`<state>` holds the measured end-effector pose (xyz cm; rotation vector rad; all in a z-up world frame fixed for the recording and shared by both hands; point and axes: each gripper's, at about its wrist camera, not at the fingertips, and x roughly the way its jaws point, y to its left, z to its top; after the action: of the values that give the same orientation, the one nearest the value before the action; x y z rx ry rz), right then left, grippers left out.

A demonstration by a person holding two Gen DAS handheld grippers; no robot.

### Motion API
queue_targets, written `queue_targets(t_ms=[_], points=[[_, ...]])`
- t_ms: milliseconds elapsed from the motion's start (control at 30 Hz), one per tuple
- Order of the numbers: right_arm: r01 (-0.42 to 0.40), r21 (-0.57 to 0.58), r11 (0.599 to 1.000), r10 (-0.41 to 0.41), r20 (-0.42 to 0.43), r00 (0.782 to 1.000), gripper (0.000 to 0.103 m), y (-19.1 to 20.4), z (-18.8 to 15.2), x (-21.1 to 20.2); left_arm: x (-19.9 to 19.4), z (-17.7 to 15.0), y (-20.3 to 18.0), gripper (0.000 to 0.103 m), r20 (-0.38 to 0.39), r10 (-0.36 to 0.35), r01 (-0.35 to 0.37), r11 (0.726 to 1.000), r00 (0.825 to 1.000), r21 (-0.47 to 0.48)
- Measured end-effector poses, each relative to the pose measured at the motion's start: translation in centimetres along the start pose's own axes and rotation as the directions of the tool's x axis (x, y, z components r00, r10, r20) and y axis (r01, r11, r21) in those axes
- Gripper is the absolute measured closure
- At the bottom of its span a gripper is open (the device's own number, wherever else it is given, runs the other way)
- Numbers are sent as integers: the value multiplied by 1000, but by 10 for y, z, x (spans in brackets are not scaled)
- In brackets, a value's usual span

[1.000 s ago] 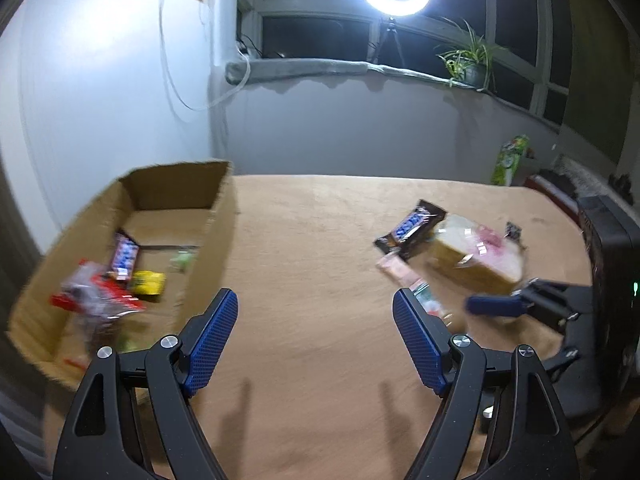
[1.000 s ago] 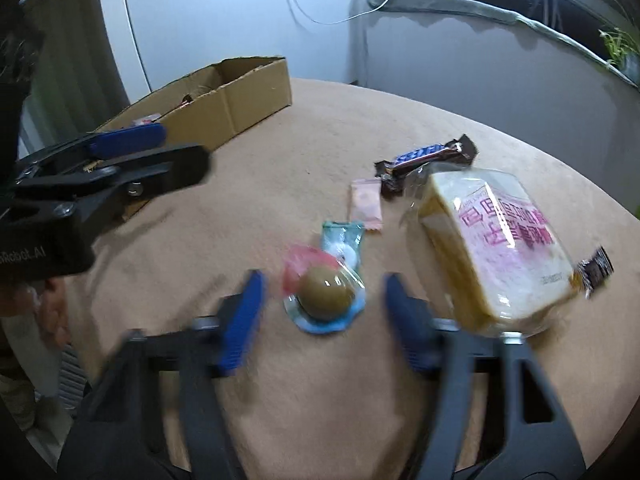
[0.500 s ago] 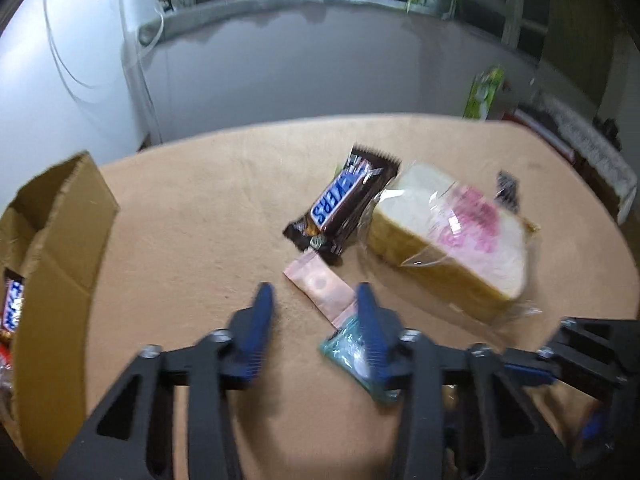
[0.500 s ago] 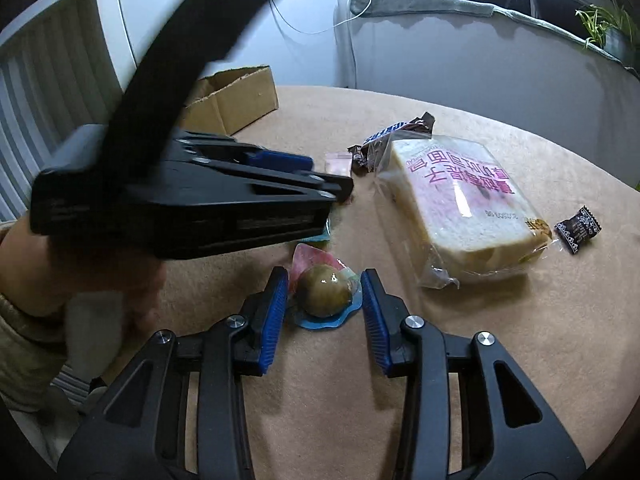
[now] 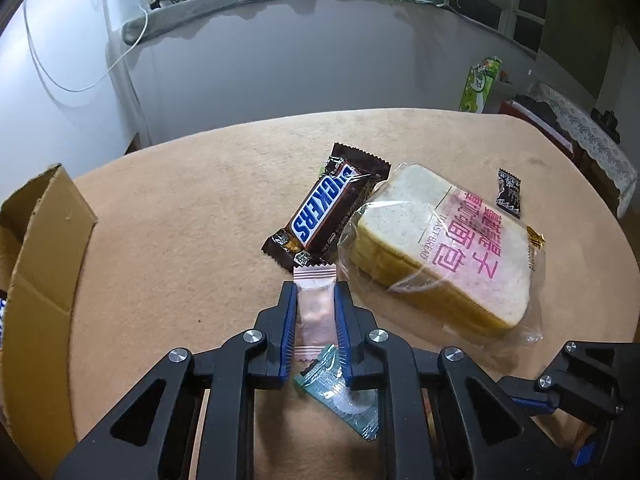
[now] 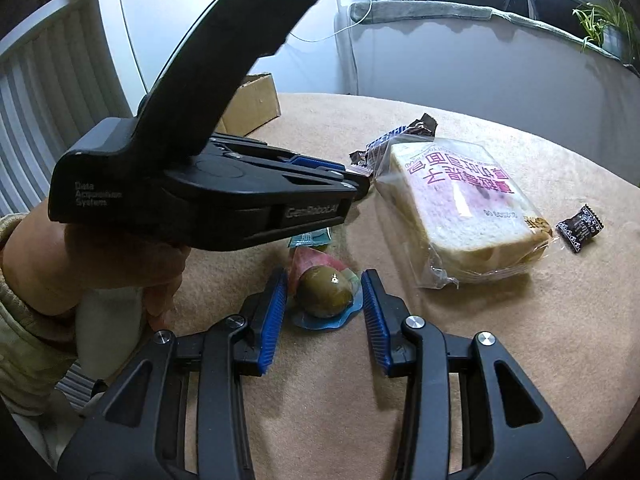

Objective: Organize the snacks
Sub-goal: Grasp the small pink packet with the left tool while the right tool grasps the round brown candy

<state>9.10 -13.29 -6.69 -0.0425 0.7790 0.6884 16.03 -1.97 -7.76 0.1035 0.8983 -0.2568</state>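
Left wrist view: left gripper point(image 5: 316, 300), a second ago wide apart near the cardboard box point(image 5: 36, 280), now just closing on small pink sachet point(image 5: 316, 308) beside brown "SNICKERS" bar point(image 5: 324, 216).

Right wrist view: right gripper point(image 6: 324, 300) narrowed around foil-wrapped brown egg point(image 6: 326, 292), contact unclear; "TOAST BREAD" bag point(image 6: 460, 204) behind.

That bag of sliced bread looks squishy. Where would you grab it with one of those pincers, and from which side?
Probably by the loose crimped plastic at an end of the bread bag, such as the flap nearest the right gripper, coming in low from that side. The loaf lies flat, looks wider than the fingers seem to spread, and is soft, so squeezing its body would likely crush slices.
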Motion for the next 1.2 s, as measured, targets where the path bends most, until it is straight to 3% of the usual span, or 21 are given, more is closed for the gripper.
queue_targets(t_ms=[267, 467, 667, 967, 1200], points=[[0, 23, 1000, -1, 45, 999, 64, -6, -4, -9, -37, -22, 14, 87, 96, -4, 9, 999, 995, -52], [-2, 69, 998, -5, 107, 994, 65, -8, -7, -23, -76, -51, 32, 87, 201, 3, 25, 990, 980, -136], [21, 127, 992, -44, 181, 983, 65, -14, 1, -46, -106, -65, 38, 87, 272, 17, 25, 988, 962, -150], [59, 93, 994, -80, 241, 967, 65, 6, 27, -67, -141, -69, 60, 87, 352, 33, 33, 983, 935, -181], [61, 43, 997, -70, 239, 968, 65, 32, 44, -60, -161, -77, 84, 87, 395, 57, 32, 976, 917, -215]])
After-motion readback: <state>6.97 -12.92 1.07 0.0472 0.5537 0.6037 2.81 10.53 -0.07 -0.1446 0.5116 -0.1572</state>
